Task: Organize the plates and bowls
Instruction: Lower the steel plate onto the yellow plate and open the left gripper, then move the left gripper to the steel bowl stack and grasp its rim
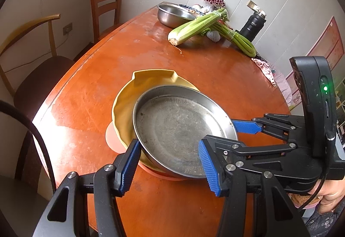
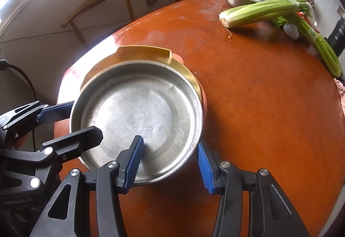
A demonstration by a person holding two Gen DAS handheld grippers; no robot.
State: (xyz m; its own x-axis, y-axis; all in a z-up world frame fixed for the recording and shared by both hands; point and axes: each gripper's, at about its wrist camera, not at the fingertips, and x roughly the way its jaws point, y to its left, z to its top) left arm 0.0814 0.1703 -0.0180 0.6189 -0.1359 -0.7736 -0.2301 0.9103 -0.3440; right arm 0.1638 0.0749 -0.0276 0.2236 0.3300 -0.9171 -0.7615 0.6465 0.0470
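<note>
The steel plate [image 1: 179, 129] covers most of the yellow dish [image 1: 127, 97], and of the pink plate [image 1: 111, 136] under both only a thin edge shows. Behind the celery [image 1: 194, 27], the steel bowl [image 1: 172, 14] is partly hidden, and the small things beside it are too small to tell. The black flask [image 2: 338, 36] is cut off by the edge in the right wrist view.
</note>
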